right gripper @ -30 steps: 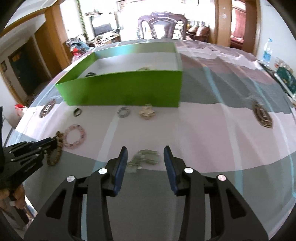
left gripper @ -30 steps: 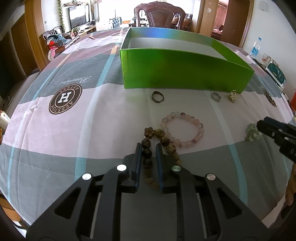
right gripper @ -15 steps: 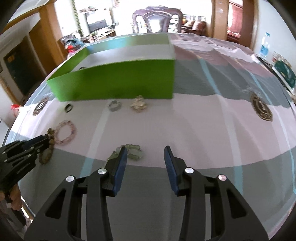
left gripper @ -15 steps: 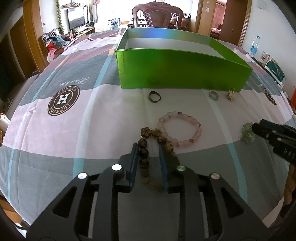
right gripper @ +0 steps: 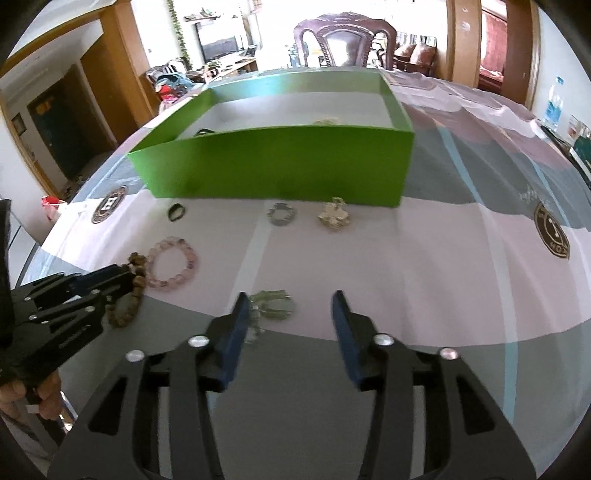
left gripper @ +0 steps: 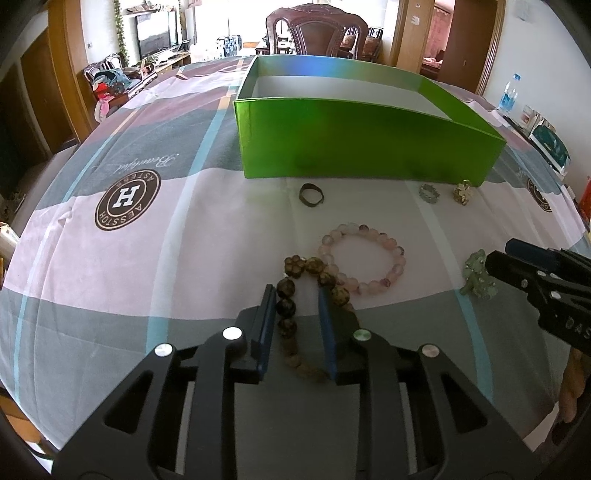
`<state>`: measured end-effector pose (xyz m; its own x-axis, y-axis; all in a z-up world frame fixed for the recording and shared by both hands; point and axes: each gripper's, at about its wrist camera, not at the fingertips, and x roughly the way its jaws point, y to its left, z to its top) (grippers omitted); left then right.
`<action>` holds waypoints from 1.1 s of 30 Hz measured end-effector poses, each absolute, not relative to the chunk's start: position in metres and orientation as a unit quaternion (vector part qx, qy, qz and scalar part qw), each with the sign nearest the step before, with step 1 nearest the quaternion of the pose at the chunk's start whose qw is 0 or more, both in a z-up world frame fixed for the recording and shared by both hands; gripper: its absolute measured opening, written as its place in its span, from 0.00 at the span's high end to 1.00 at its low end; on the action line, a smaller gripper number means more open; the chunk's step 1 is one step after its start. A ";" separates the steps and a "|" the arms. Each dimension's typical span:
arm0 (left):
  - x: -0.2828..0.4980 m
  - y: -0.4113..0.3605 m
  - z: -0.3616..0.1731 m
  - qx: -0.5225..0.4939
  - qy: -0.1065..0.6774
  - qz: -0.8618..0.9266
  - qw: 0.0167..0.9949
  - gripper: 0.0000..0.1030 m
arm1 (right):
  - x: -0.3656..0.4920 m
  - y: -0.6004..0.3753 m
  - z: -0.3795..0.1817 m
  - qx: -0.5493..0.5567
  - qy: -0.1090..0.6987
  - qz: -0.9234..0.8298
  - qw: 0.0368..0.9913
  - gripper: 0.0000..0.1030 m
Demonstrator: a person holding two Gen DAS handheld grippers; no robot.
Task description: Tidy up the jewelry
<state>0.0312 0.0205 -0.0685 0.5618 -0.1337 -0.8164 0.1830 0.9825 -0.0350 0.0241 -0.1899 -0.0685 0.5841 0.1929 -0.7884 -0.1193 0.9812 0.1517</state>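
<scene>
A brown bead bracelet lies on the tablecloth with one strand between the jaws of my left gripper. The beads rest by the left pad only, so the gripper is open. A pink bead bracelet touches the brown one on its right. My right gripper is opening its jaws. A pale green jade piece lies on the cloth beside the left finger, unpressed. The green box stands behind, with a dark item and a pale piece inside.
In front of the box lie a dark ring, a silver ring and a gold brooch. A wooden chair stands beyond the table. A water bottle is at the far right edge. A hand holds the left gripper.
The left jaws have widened a little around the brown bracelet. The right jaws have spread wider and shifted right, so the green piece now lies by the left finger instead of midway.
</scene>
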 end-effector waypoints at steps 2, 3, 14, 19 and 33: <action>0.031 0.021 -0.069 0.027 0.459 -0.091 0.883 0.77 | 0.024 -0.187 -0.067 0.046 0.444 0.098 0.889 0.45; 0.031 0.021 -0.069 0.027 0.459 -0.092 0.883 0.77 | 0.024 -0.183 -0.066 0.043 0.444 0.103 0.889 0.45; 0.032 0.024 -0.068 0.024 0.458 -0.086 0.885 0.89 | 0.031 -0.167 -0.082 0.018 0.463 0.101 0.881 0.83; 0.032 0.025 -0.068 0.020 0.460 -0.089 0.883 0.89 | 0.030 -0.167 -0.081 0.018 0.461 0.100 0.882 0.90; 0.034 0.032 0.005 0.006 0.392 -0.125 0.911 0.89 | 0.031 -0.186 -0.028 0.006 0.395 0.074 0.916 0.90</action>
<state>0.0342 0.0318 0.0052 0.6612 -0.2233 -0.7162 0.2320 0.9687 -0.0878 0.0307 -0.1860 -0.0279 0.6771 0.1395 -0.7226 -0.1301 0.9891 0.0690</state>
